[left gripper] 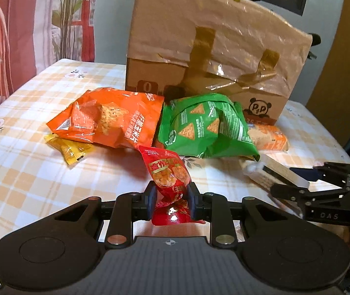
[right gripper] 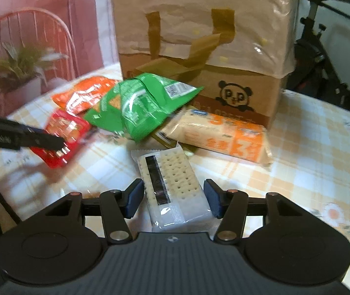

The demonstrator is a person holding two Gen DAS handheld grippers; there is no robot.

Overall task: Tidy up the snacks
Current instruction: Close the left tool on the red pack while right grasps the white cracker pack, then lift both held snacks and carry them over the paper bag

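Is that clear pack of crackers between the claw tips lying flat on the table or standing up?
Lying flat. The cracker pack rests lengthwise on the checked tablecloth, its broad dotted face turned up.

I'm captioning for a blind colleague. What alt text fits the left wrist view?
The left gripper pinches a red packet above a checked tablecloth. Behind lie orange, green and yellow bags before a box.

My two cameras sit low on each gripper, looking down and forward, close up. Both see the cardboard box [left gripper: 207, 56] [right gripper: 199, 49] and green bag [left gripper: 204, 125] [right gripper: 135, 108].
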